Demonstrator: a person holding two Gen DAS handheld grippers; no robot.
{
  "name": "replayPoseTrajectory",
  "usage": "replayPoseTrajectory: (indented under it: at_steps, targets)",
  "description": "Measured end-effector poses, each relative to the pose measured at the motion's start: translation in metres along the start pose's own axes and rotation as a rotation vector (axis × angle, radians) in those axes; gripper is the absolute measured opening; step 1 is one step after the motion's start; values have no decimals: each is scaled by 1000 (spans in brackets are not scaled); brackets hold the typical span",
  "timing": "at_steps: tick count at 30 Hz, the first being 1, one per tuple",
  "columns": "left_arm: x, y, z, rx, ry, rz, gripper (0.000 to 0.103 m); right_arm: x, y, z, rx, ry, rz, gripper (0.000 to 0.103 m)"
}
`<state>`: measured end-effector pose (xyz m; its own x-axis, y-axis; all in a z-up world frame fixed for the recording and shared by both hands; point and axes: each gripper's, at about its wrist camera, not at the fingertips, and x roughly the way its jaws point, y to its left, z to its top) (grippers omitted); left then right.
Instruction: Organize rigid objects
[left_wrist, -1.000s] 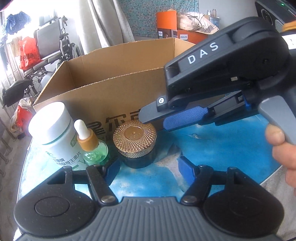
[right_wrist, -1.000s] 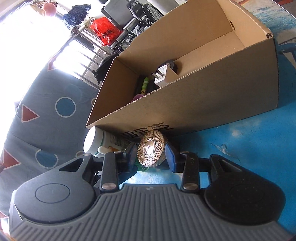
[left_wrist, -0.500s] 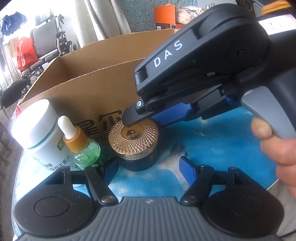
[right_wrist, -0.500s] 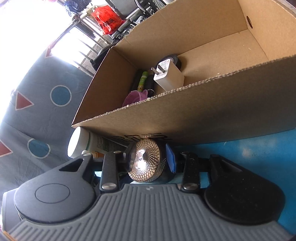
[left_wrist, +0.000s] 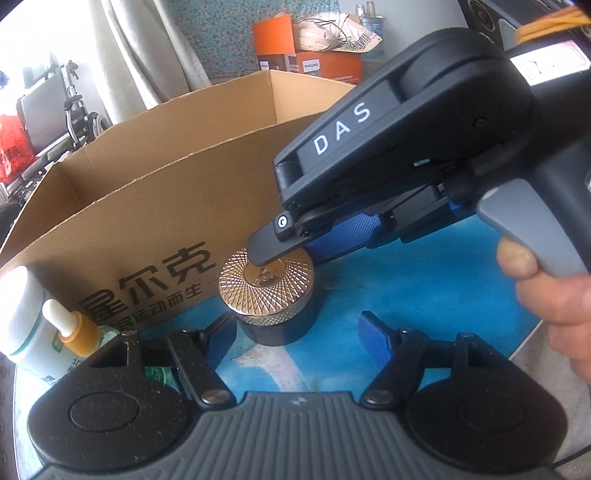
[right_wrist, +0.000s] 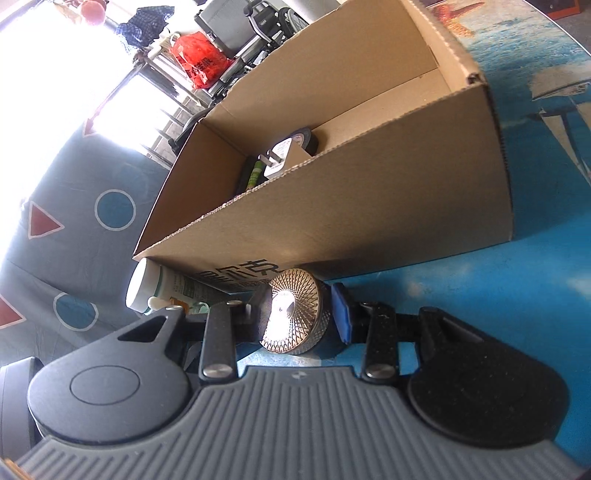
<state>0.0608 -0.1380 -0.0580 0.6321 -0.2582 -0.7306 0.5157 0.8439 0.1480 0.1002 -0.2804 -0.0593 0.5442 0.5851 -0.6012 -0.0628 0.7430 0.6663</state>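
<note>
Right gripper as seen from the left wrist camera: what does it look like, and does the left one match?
The right gripper has a matte black body with white "DAS" lettering, a grey trigger handle, blue ridged pads on dark fingers and small silver screws. The left gripper matches: grey ribbed base, two black round housings, black link bars with silver rivets, blue fingers. No sleeve shows.

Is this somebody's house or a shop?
Probably a room in someone's home: curtains hang by the window, a wheelchair is parked beside them, and a sea-picture cloth covers the table.
</note>
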Motion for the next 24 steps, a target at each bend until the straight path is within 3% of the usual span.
replayPoseTrajectory:
  at_steps: [6,9,13,18,20,24]
  targets:
    - [0,-23,1,52,-6,-69,74,-35,-27,-17,72,-67,-26,35]
    - [1,-25,1,36,12,-94,80,-45,-42,-23,114,-84,-38,35]
    - [-1,-22,-3,7,26,-106,89,-51,-50,-30,133,-97,-57,48]
    - [6,-9,-10,-75,83,-145,91,-53,-56,-33,135,-102,-58,64]
    - [7,-1,-16,-93,61,-155,94,-52,-56,-33,141,-111,-56,78]
    - [6,8,-23,-87,58,-181,99,-51,-59,-34,158,-118,-50,82]
